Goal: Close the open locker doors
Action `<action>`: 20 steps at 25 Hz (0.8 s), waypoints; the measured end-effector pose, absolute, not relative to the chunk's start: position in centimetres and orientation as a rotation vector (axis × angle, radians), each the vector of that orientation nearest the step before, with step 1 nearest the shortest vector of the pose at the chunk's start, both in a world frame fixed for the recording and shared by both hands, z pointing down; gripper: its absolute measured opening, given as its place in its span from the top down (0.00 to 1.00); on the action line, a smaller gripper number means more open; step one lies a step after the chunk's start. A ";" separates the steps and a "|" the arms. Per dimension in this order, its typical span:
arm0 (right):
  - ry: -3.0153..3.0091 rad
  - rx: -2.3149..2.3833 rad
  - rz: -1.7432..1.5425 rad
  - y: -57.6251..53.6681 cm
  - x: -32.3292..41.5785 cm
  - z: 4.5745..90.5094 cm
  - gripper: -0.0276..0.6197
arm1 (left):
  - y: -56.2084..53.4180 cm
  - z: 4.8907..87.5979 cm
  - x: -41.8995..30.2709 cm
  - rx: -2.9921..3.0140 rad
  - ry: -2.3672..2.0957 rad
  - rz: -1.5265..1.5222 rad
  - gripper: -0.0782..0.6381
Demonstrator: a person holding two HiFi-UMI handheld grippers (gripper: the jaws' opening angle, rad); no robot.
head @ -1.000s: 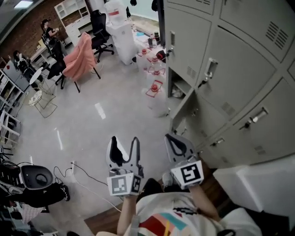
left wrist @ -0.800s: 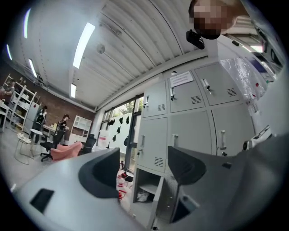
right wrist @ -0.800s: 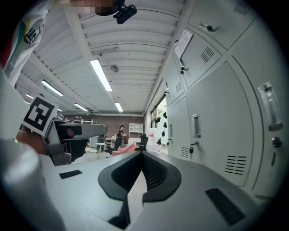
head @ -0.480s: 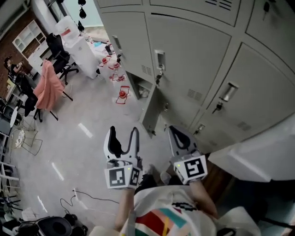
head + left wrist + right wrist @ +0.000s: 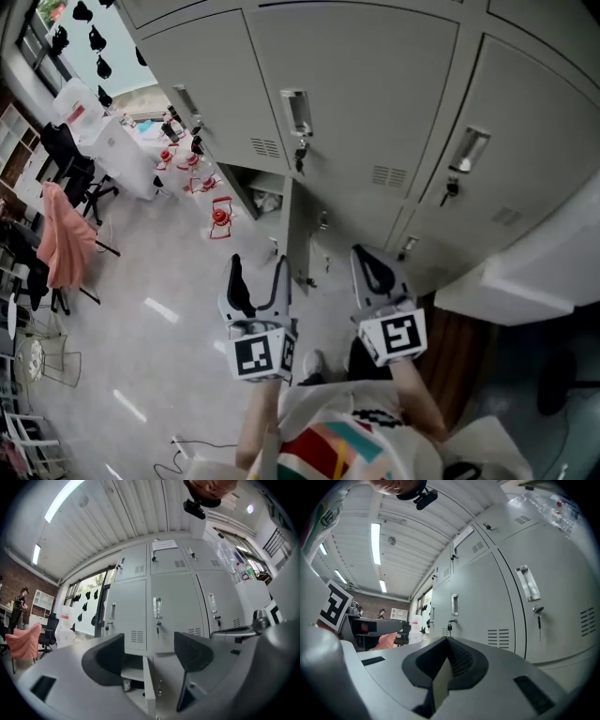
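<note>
Lockers (image 5: 366, 103) of grey steel fill the wall ahead, and all but one are shut, with keys hanging in several locks. One bottom-row compartment (image 5: 255, 190) stands open. Its open locker door (image 5: 297, 234) is swung out toward the person, so the head view sees it edge-on. Inside, the left gripper view shows a shelf (image 5: 132, 672) and, under it, a small crumpled pale thing (image 5: 125, 685) that is too blurred to name.

Both forearms reach forward from the bottom of the head view, side by side, each holding its marker cube near the body and its jaws toward the lockers. The left tool (image 5: 257, 267) is tilted slightly up, its two dark jaws spread wide with nothing between them. Its own view frames the open compartment and the door's edge beyond the gap. In the head view its right jaw tip lies just beside the door's lower edge; whether they touch cannot be told. The right tool (image 5: 366, 258) has its jaws pressed together, empty, and it points at the shut doors to the right of the open one.
</note>
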State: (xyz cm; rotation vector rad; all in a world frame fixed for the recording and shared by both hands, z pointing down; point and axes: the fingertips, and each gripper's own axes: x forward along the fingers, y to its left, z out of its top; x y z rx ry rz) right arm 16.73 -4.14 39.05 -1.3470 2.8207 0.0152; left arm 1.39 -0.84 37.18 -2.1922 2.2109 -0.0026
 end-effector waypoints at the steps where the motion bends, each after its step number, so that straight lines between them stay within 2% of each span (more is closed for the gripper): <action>1: 2.816 -1.378 0.015 -4.3 16.4 39.5 0.95 | -1.3 38.1 0.9 -2.217 2.210 -0.033 0.46; 10: 2.782 -1.589 0.004 -1.3 15.5 41.4 0.95 | -2.7 44.8 0.6 -2.427 2.120 -0.254 0.46; 20: 2.806 -1.704 -0.095 0.6 15.2 44.6 0.95 | -3.2 49.2 -0.7 -2.503 2.123 -0.336 0.46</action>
